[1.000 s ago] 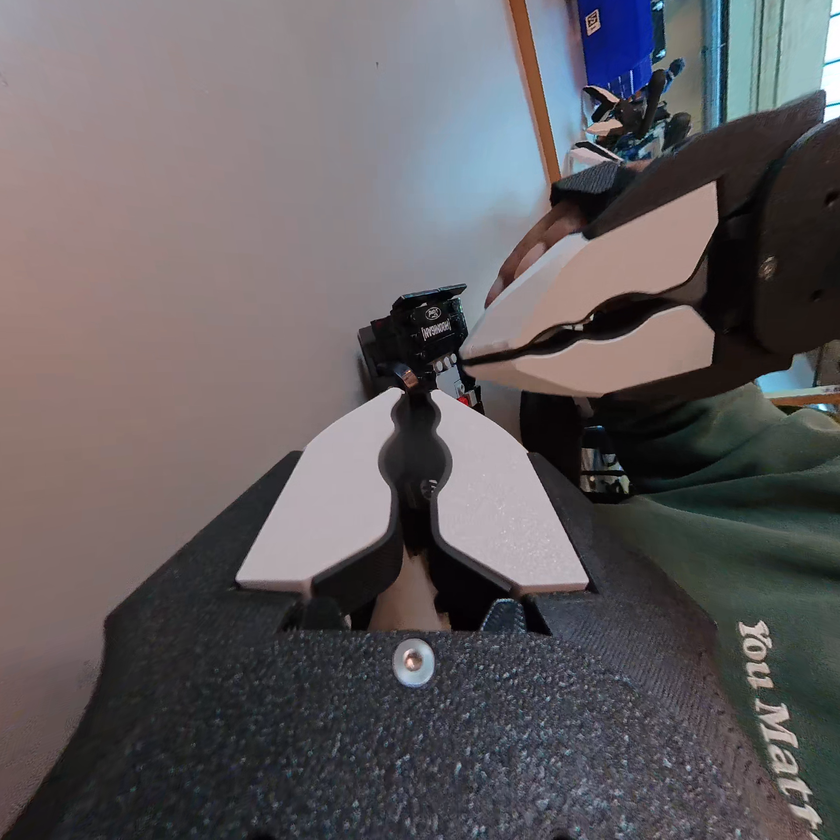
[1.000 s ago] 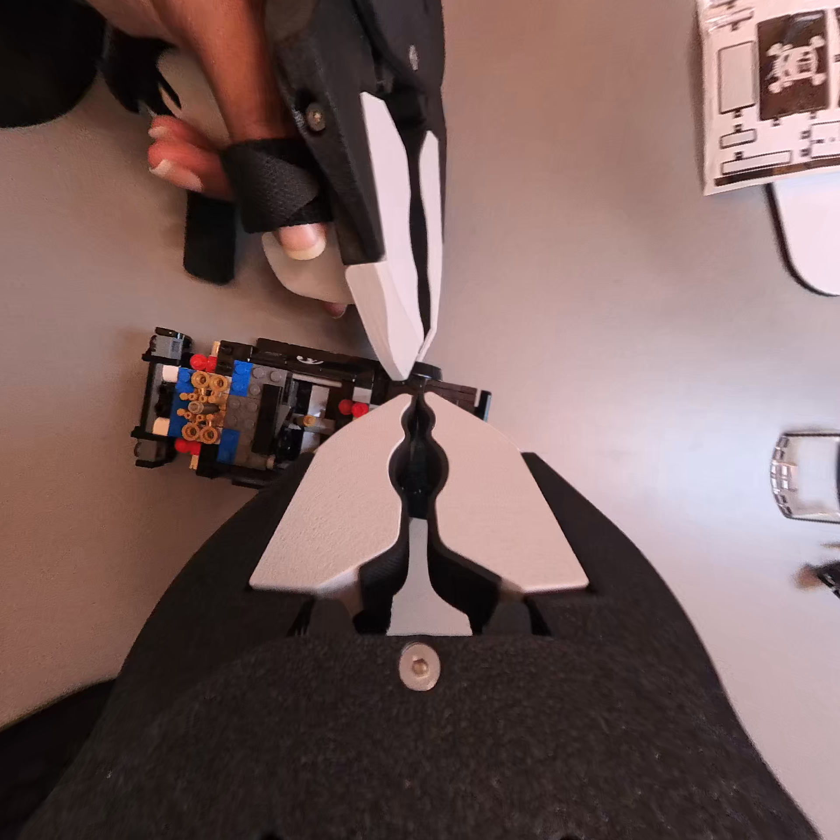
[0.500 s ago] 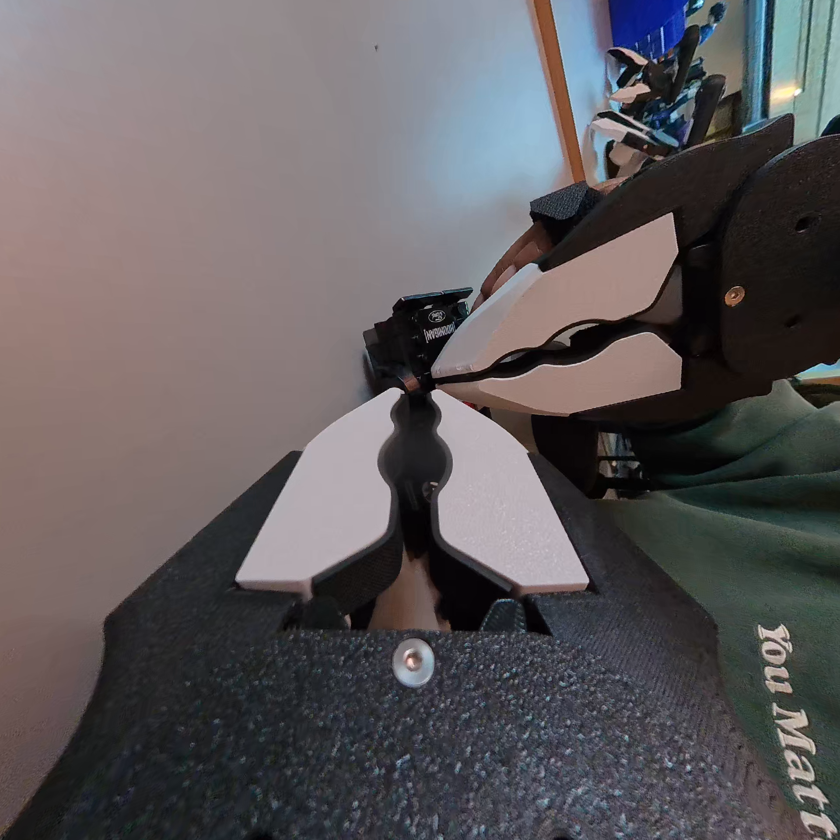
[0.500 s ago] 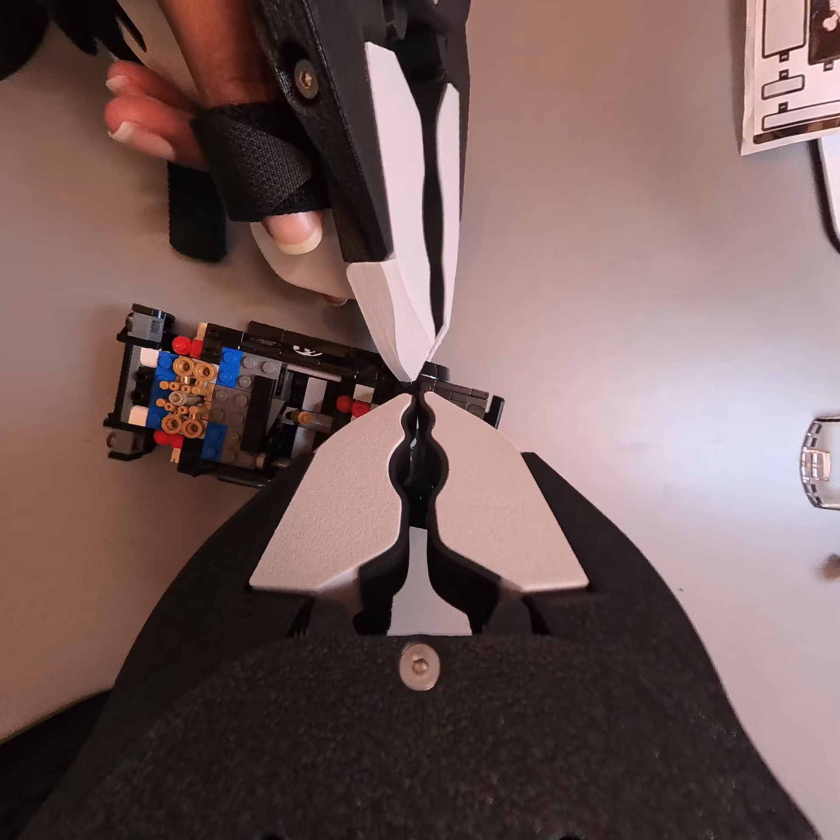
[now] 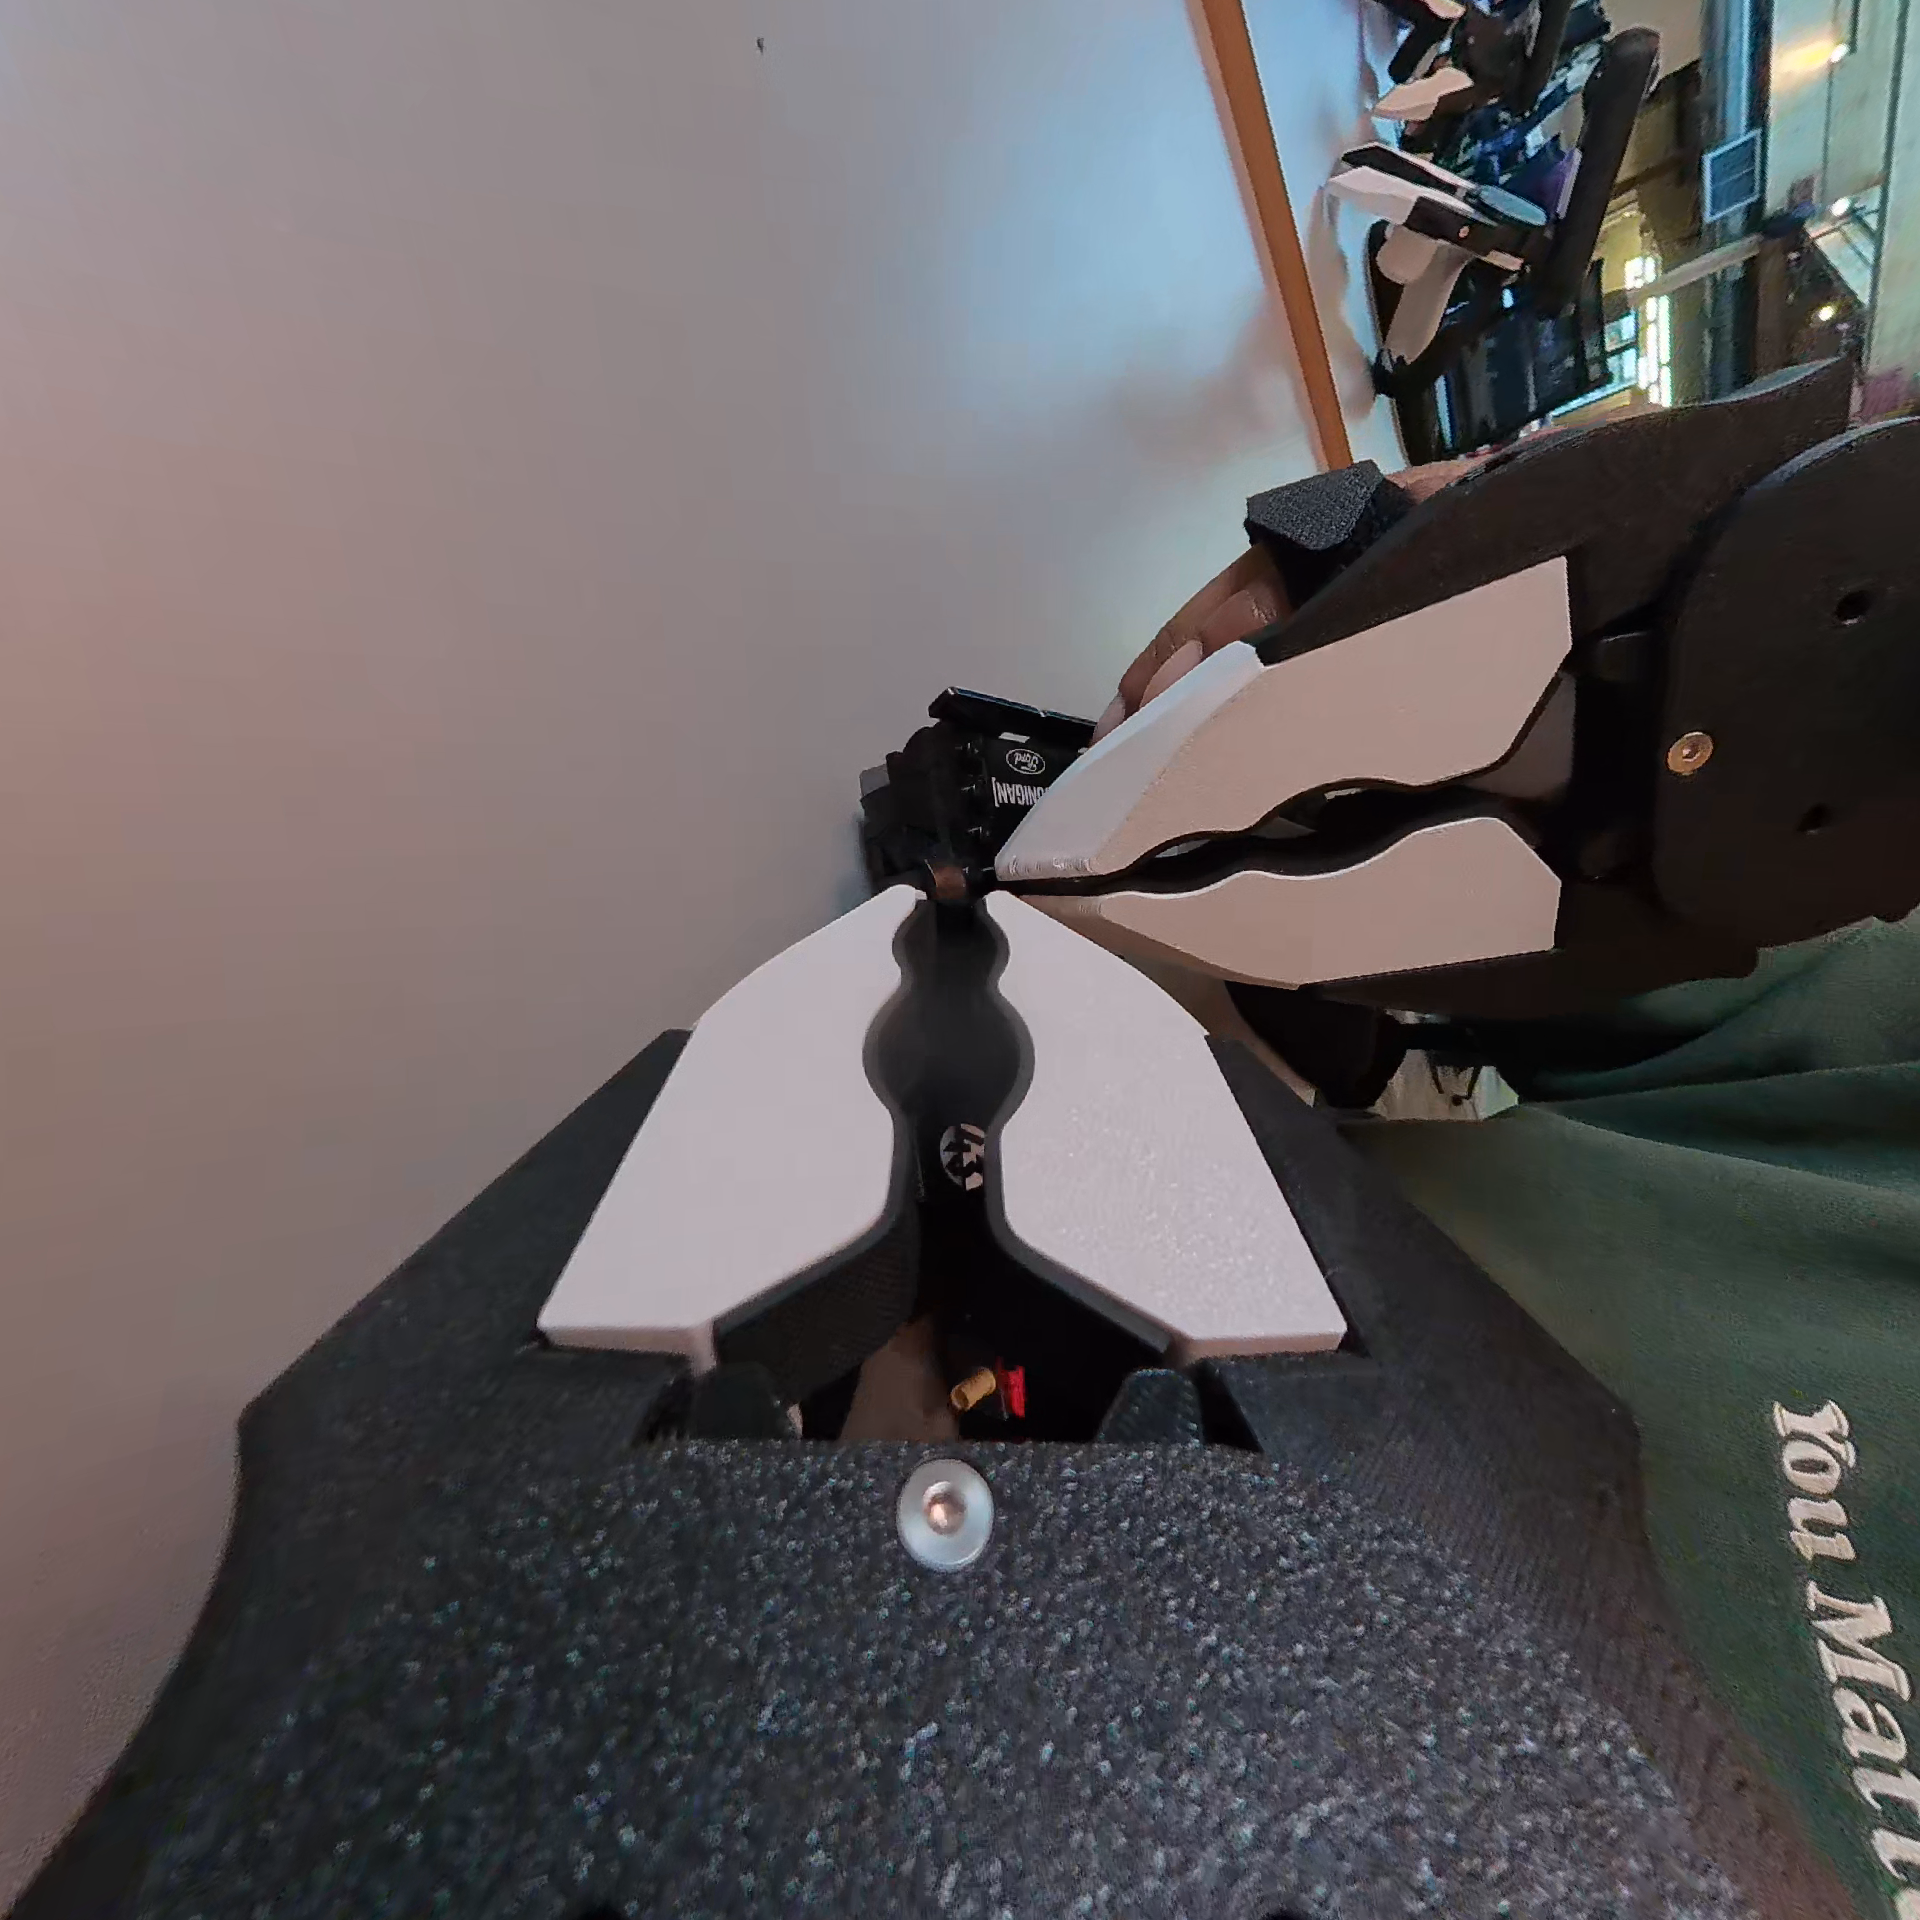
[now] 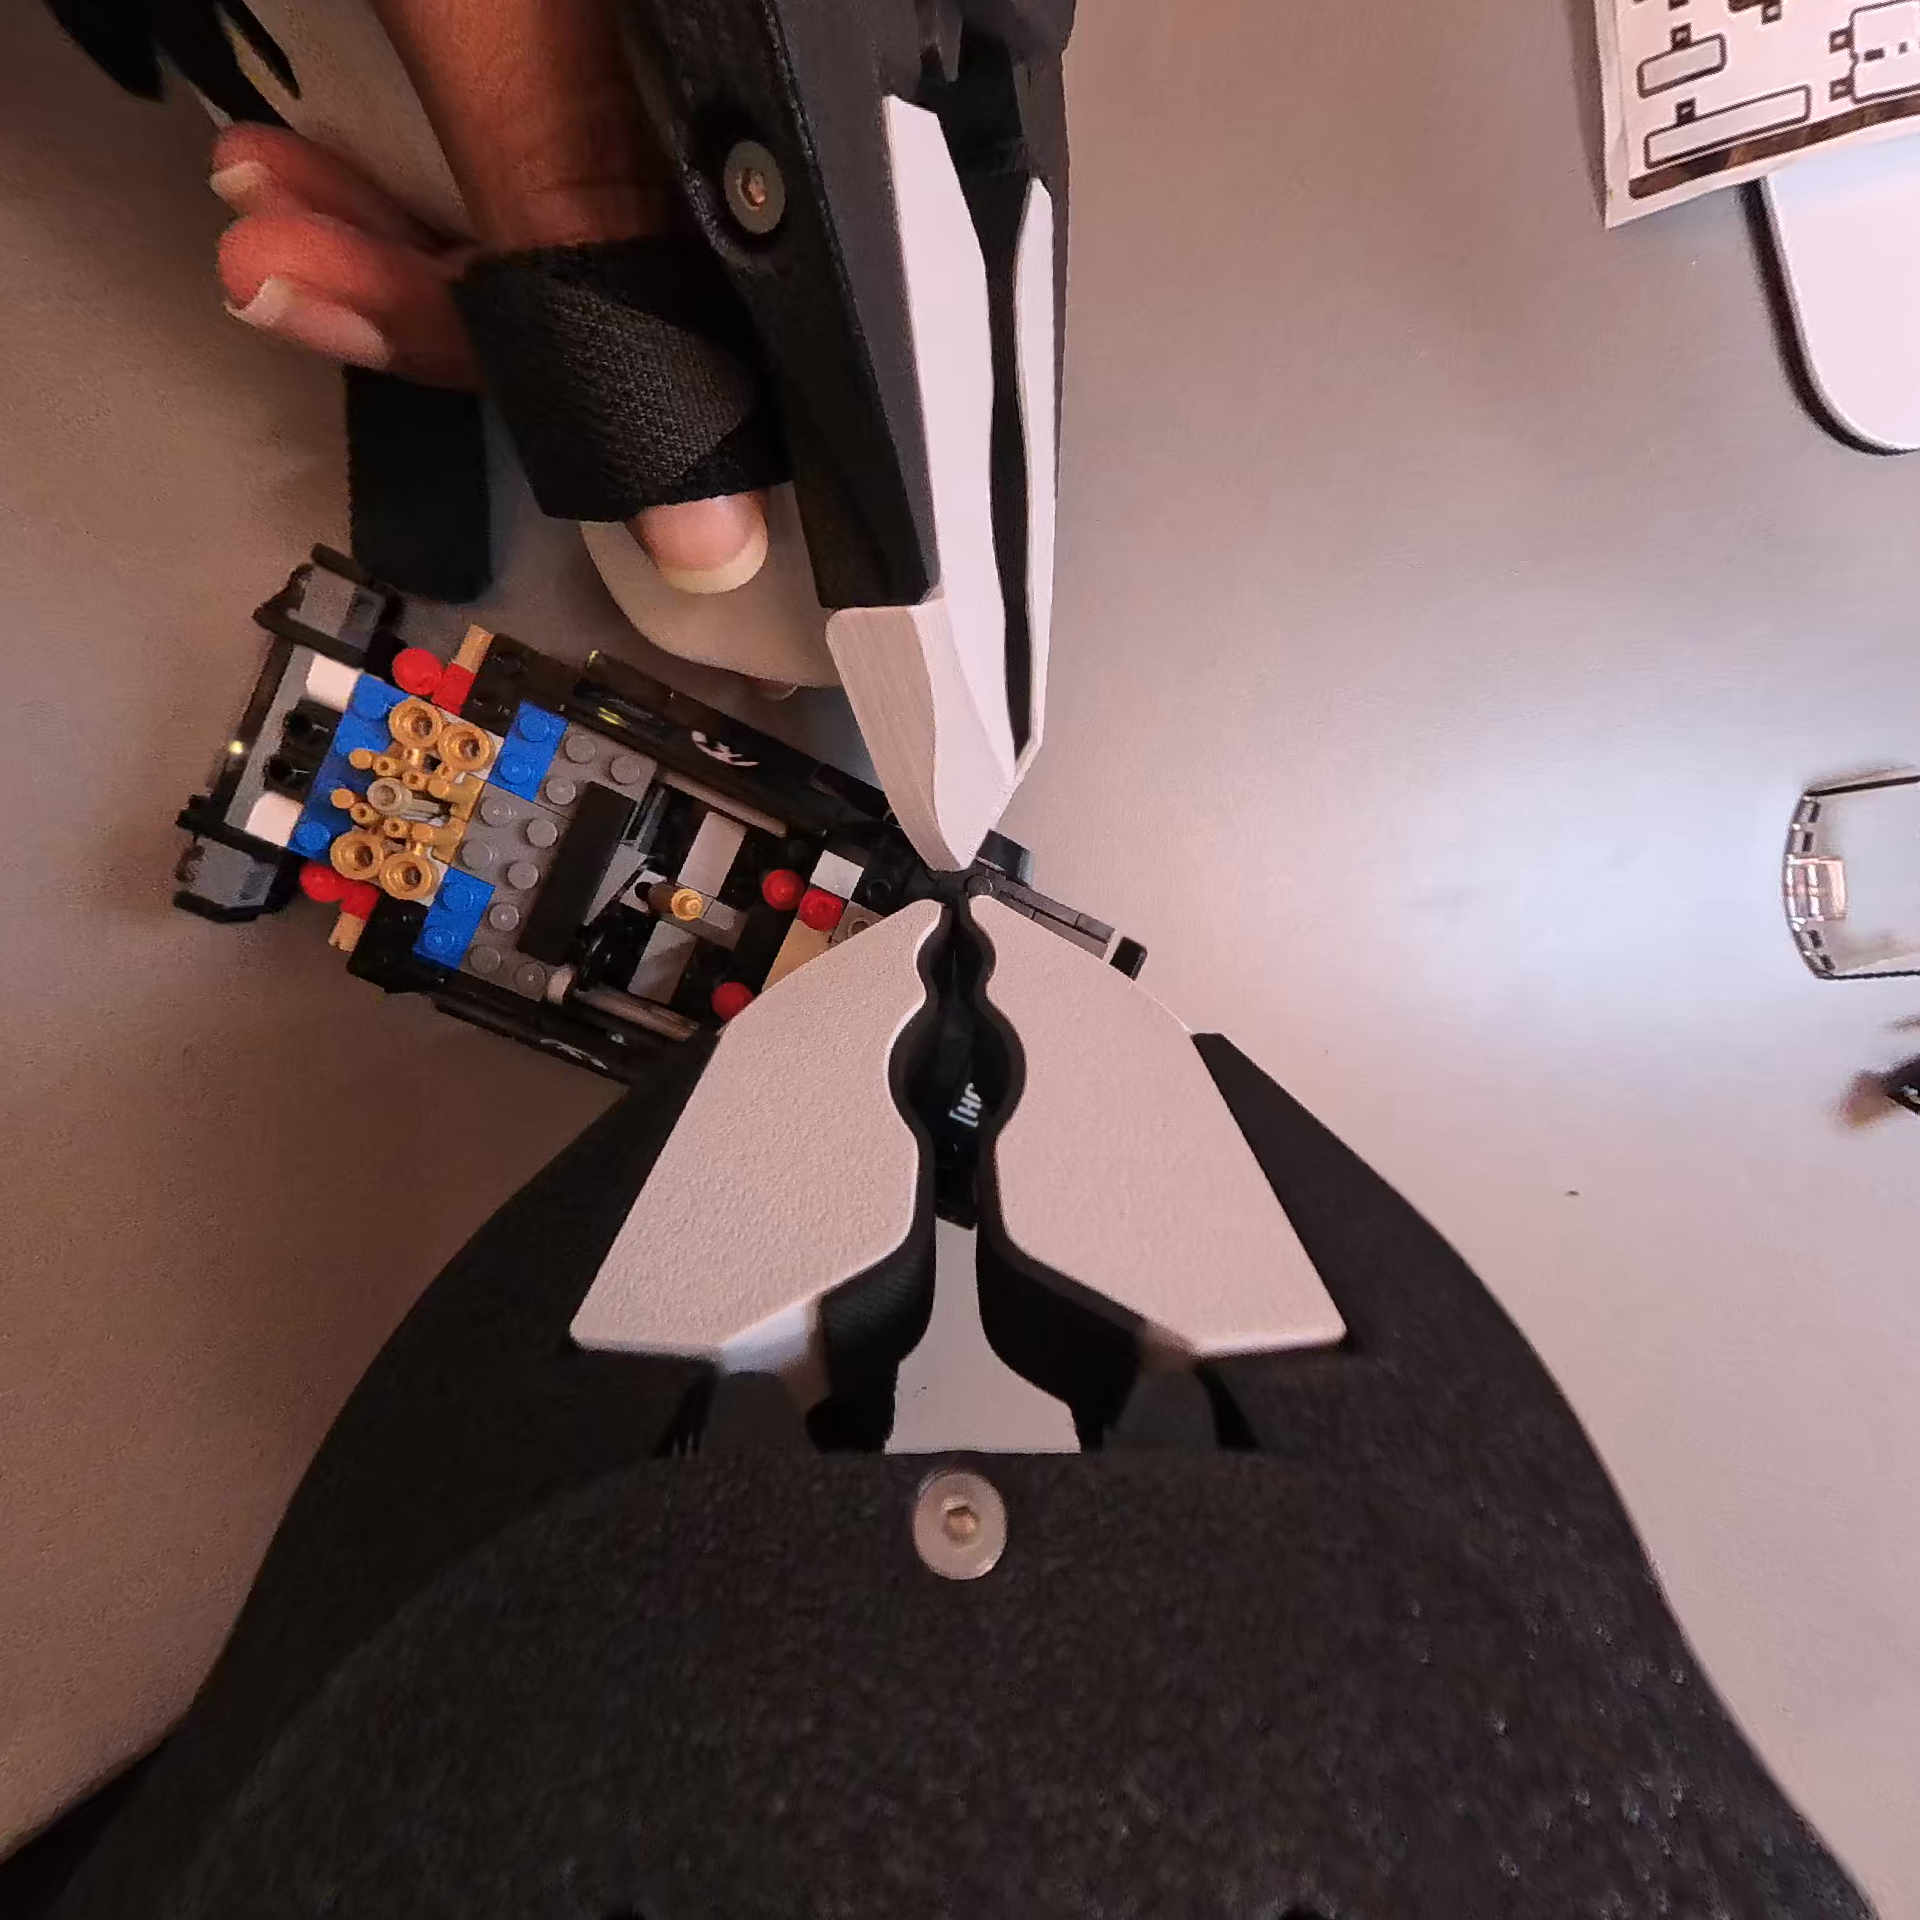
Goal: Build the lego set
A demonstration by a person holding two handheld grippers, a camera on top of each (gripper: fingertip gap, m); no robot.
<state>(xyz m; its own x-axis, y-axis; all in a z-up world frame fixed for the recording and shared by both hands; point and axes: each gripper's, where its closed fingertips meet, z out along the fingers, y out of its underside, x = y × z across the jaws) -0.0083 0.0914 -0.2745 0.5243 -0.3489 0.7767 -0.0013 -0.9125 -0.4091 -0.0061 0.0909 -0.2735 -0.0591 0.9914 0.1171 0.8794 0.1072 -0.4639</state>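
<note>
Black lego car (image 6: 582, 852) on the table, its end pinched between both closed tip pairs, left gripper (image 5: 951, 891) and right gripper (image 6: 961, 902) meeting tip-to-tip: risk of small end piece popping off if squeezed askew.

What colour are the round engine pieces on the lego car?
Gold engine pieces, clearest in the right wrist view.

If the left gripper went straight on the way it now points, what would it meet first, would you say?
The left gripper is shut, its tips already at the near end of the lego car, with the right gripper meeting them from the side. Straight on it would likely push into the car; depth is hard to judge.
</note>
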